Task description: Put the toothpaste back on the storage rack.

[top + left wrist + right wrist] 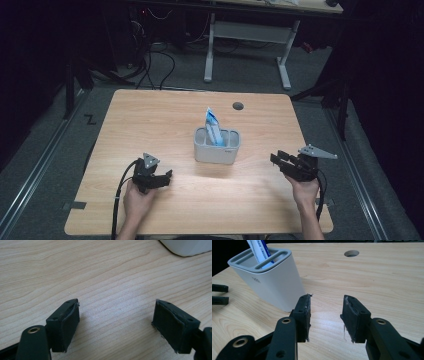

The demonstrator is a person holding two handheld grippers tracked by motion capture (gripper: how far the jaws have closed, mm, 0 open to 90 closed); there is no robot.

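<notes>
The wooden table (165,125) takes up most of the high view, its light top bare apart from a few things. A round cable hole (238,106) sits at about one o'clock from the table's middle, near the far edge. Just right of the middle stands a white holder (217,146) with slotted compartments on top, upright, and a blue and white tube (213,127) sticks up out of one of its slots, leaning slightly. In the right gripper view the holder (270,280) rises at ten o'clock from the jaws, with the tube (260,251) poking from a middle slot.

The left gripper (169,175) rests low over the table at about eight o'clock from the holder, well apart from it, held in the left hand (137,197). Its jaws stand wide with only bare wood between them.

The right gripper (276,159) lies at about four o'clock from the holder, near it but not touching, held by the right hand (305,190). Its jaws stand at a middling gap, narrower than the left pair, with nothing between them
</notes>
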